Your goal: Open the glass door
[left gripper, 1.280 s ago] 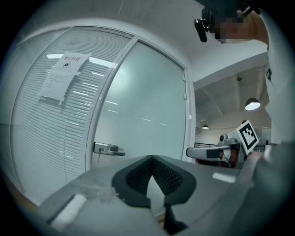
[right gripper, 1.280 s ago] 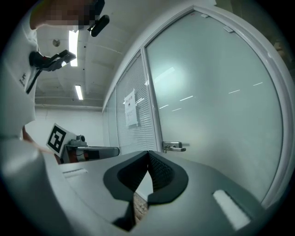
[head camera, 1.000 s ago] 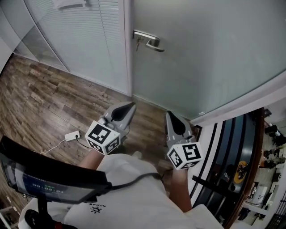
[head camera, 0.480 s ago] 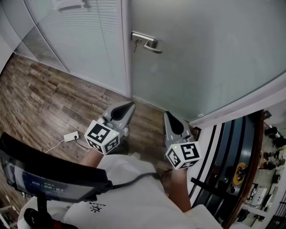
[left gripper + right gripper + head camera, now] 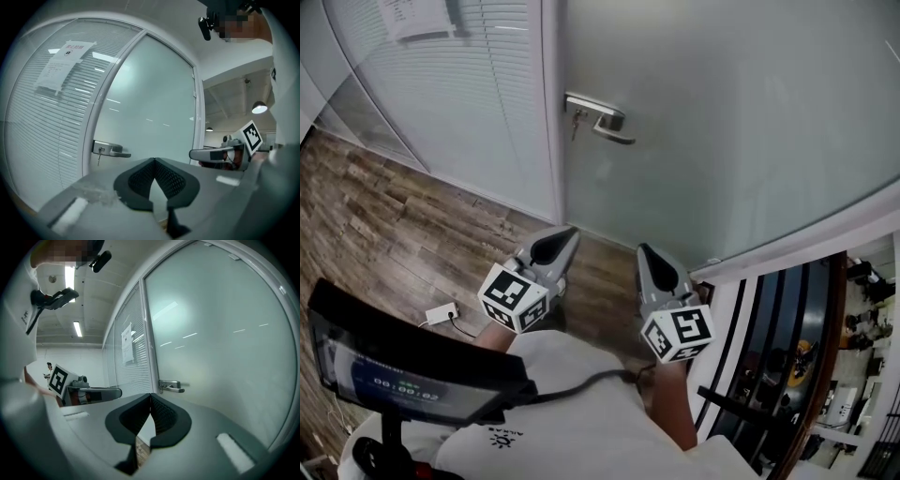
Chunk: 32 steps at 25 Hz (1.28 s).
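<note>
Task barely begun, going by what shows. Door [image 5: 722,122] is shut: the frosted leaf sits flush in its frame, no gap at the latch edge. Handle [image 5: 600,117] is level, not pressed, w/ a key [image 5: 573,123] hanging just under it at the lock. Nothing touches handle or glass.

Left tongs [image 5: 570,232]: jaws together, nothing btwn them, pointing approx level at the door's lower part, well below the handle. In the left gripper view the handle [image 5: 111,150] sits up-left of the closed jaws, clearly apart.

Right tongs [image 5: 641,249]: also closed & empty, just beside the left pair, on the side away from the latch edge. In the right gripper view the handle [image 5: 171,386] is ahead, a bit right of the jaws, apart.

Done so far: person stands at the door w/ both tongs facing it, nr the floor [image 5: 384,216] strip in front. That's all.

Left to do, prob. everything that counts: lift one pair to the handle, grip it or bear down on it, press the lever, then swing the leaf. Push or pull can't be told from here, nor whether the lock is on; the key may need a turn first. Blinds panel [image 5: 459,103] left of the door looks fixed, no part in the job.
</note>
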{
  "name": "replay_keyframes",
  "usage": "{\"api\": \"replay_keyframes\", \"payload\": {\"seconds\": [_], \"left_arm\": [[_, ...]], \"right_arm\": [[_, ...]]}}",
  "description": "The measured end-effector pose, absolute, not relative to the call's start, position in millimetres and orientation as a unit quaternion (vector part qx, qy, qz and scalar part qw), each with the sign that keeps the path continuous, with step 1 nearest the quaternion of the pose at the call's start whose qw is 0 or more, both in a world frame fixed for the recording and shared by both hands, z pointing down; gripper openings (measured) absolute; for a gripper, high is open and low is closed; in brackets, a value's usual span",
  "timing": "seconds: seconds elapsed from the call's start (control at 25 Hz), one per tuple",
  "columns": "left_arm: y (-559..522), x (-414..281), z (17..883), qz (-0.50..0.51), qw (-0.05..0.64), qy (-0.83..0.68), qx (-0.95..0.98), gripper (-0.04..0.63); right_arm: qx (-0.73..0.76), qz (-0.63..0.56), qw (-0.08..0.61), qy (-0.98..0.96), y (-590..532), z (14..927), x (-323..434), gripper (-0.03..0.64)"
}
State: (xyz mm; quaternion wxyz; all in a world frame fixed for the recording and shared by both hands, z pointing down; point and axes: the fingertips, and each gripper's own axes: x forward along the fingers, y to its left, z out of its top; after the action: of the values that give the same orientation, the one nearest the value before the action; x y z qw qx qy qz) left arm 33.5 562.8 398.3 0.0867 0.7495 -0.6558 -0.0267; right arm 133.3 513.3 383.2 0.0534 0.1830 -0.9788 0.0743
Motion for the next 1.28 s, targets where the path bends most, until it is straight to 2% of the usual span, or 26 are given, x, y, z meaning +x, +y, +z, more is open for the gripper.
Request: {"api": "replay_keyframes", "payload": {"seconds": [0.68, 1.08, 1.28], "left_arm": [[454, -84, 384, -0.011, 0.073, -0.589, 0.804, 0.003], [422, -117, 395, -0.021, 0.093, -0.567, 0.818, 0.005], [410, -132, 400, -0.018, 0.094, -0.569, 0.817, 0.003]], "right_arm": [[0.252, 0.018, 0.119, -0.96, 400, 402, 6, 0.012], [0.276, 0.014, 0.166, -0.947, 363, 425, -23, 0.067], [0.268, -0.055, 0.204, -0.94, 341, 433, -50, 0.167]]}}
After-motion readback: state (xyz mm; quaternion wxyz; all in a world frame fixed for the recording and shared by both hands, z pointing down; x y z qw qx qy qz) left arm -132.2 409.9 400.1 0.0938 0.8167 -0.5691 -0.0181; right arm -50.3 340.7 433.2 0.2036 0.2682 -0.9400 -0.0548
